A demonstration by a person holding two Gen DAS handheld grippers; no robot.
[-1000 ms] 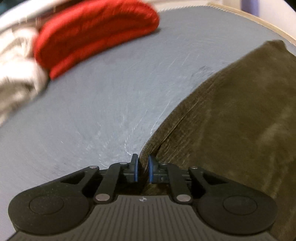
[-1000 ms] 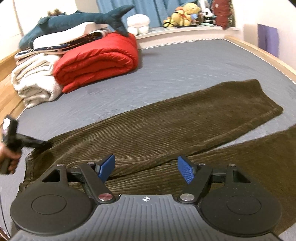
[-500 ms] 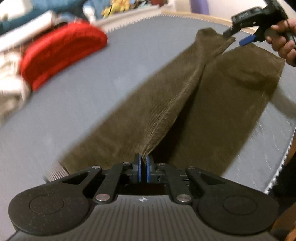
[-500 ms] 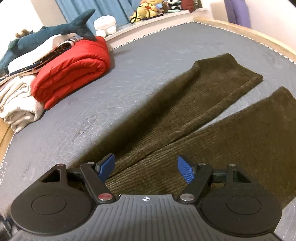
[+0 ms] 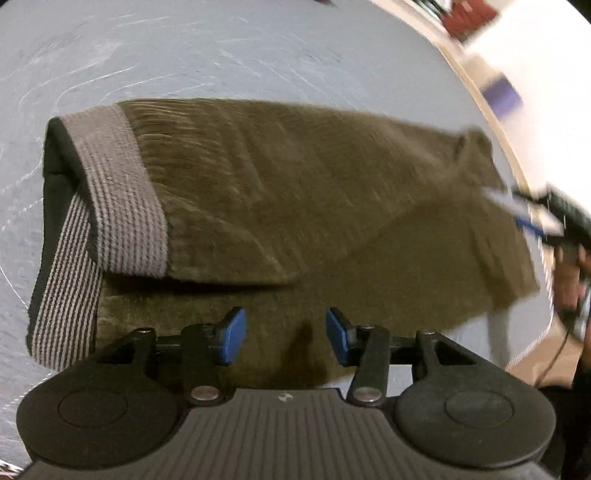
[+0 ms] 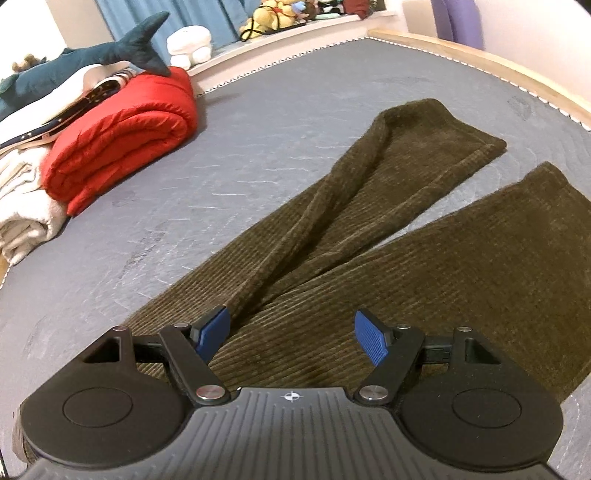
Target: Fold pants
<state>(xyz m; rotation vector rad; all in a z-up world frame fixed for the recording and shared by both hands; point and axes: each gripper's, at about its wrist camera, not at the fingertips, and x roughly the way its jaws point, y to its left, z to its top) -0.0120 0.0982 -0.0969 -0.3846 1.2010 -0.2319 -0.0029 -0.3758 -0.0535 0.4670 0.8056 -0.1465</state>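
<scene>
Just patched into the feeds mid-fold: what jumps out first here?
The brown corduroy pants spread across the grey mattress, legs splayed apart in the right wrist view. The striped waistband is flipped over at left in the left wrist view. A red rolled blanket sits far left. Both grippers are open, empty.

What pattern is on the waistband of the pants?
Fine grey-and-dark stripes on the waistband of the olive corduroy pants; the left wrist view shows it best.

Home bedroom. Evidence: grey mattress (image 6: 280,122) w/ wood bed frame (image 6: 480,55), rolled red duvet (image 6: 122,136) next to folded cream blanket (image 6: 22,206), shark plushie (image 6: 92,55) on top, more stuffed toys (image 6: 280,18) on ledge by blue curtain (image 6: 221,18).
</scene>
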